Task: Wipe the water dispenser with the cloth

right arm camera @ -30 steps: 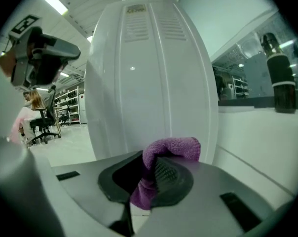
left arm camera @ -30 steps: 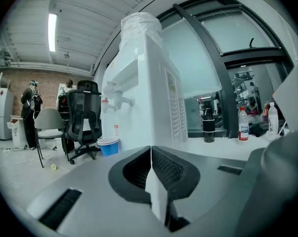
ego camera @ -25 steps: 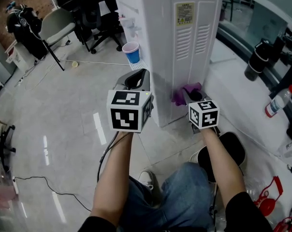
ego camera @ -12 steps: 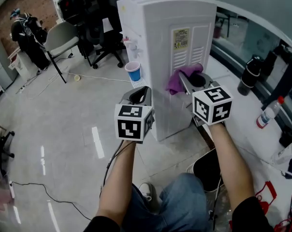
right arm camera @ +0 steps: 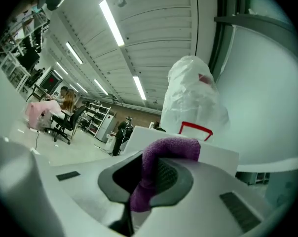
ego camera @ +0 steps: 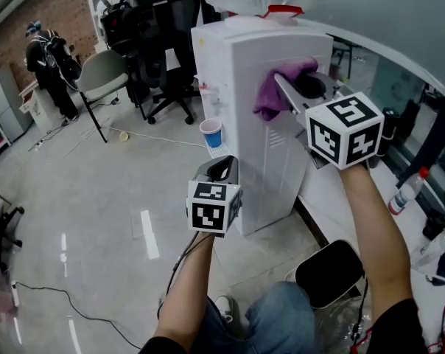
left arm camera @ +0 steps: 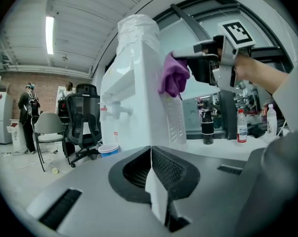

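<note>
The white water dispenser (ego camera: pixel 241 109) stands on the floor ahead, its vented side panel facing me and a wrapped bottle (right arm camera: pixel 193 100) on top. My right gripper (ego camera: pixel 287 87) is shut on a purple cloth (ego camera: pixel 278 91), held high against the upper part of that side panel. The cloth (right arm camera: pixel 156 174) drapes out between the jaws in the right gripper view, and the left gripper view shows it (left arm camera: pixel 172 75) against the dispenser (left arm camera: pixel 134 107). My left gripper (ego camera: pixel 221 169) hangs lower, beside the dispenser's front corner, shut with nothing in it.
A blue-and-white paper cup (ego camera: pixel 211 133) sits on the dispenser's drip tray under the taps. Office chairs (ego camera: pixel 160 43) stand behind on the glossy floor. A counter at right carries bottles (ego camera: pixel 407 190). A black stool (ego camera: pixel 329 271) is near my legs.
My right gripper has risen with the cloth from the foot of the side panel to near its top. The left gripper has stayed low and shut.
</note>
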